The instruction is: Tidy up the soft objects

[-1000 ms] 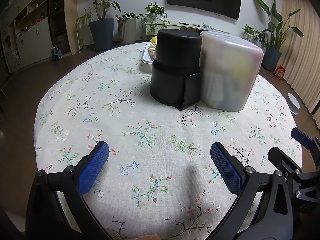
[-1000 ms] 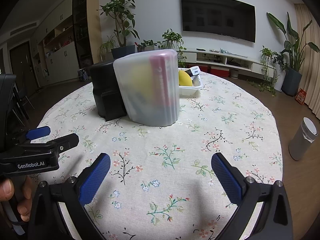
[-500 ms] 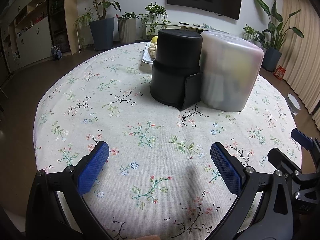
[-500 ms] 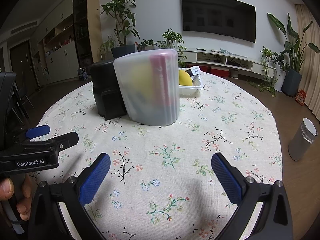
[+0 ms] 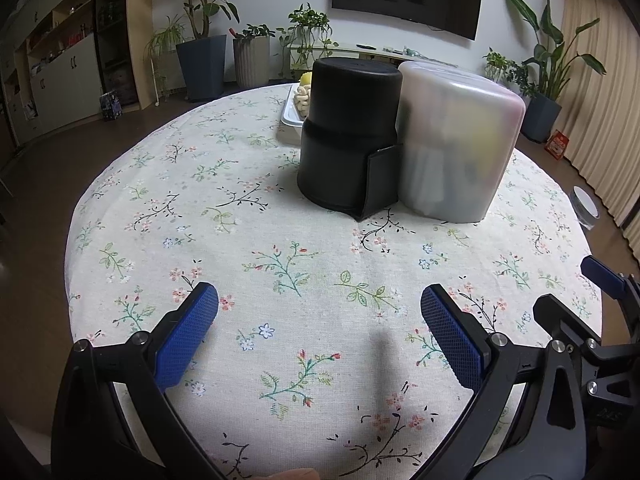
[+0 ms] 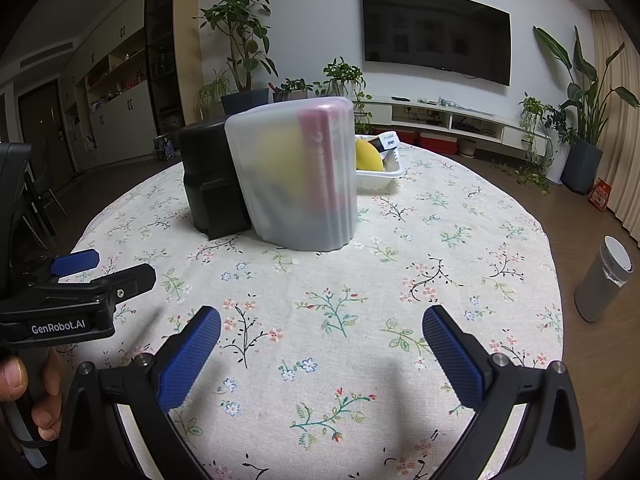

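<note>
Left wrist view has my left gripper point(image 5: 319, 320) low over the near edge of the table point(image 5: 132, 216), fingers spread wide with nothing between them. My right gripper point(image 6: 322, 340) hangs just beside it at the same near edge, likewise spread and empty.

The soft things seem to sit past the middle of the table: blurred yellow and pink shapes inside the frosted container point(image 5: 456, 144), and a pale knobbly item with something yellow in the white tray point(image 6: 378, 174) toward the far edge. I cannot tell exactly what any of them is.

What worries me is the frosted container and the black container point(image 5: 348, 136), which stand touching, both apparently upside down. If I reach for one carelessly, a finger could knock its neighbour and shove it into the tray behind. The frosted plastic looks smooth and rounded, so my ribbed blue pads could slide off it. The tablecloth point(image 5: 288, 264) is a loose woven fabric printed with flowers; dragging a fingertip may bunch it and tip the tall containers. The black one is matte, cylindrical with a stepped band and a flat tab at its base.
</note>
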A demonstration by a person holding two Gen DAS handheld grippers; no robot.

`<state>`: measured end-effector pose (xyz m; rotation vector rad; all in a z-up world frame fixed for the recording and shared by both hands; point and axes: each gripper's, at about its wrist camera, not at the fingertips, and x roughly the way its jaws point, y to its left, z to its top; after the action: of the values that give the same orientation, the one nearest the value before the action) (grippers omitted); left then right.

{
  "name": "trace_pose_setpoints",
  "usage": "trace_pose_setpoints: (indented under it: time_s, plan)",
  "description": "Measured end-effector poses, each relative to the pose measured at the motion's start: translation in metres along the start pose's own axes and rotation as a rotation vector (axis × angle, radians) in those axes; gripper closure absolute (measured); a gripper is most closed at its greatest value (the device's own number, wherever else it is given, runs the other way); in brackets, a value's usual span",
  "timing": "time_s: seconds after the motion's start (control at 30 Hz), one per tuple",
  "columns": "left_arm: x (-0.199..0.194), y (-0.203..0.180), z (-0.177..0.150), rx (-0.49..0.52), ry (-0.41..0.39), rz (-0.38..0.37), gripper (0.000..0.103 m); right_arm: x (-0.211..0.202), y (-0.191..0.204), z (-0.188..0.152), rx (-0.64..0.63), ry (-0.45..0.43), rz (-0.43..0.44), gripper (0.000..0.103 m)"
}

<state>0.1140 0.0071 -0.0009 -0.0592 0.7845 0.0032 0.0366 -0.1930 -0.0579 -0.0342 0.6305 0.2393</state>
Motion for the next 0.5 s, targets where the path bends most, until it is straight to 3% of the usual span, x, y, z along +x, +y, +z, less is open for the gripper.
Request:
trace_pose_setpoints:
  time_s: [0.5]
  plan:
    - [-0.001,0.0,-0.001,-0.001,-0.006,0.027,0.0,-0.002,-0.017,-0.002,0.003,-0.008,-0.074,0.0]
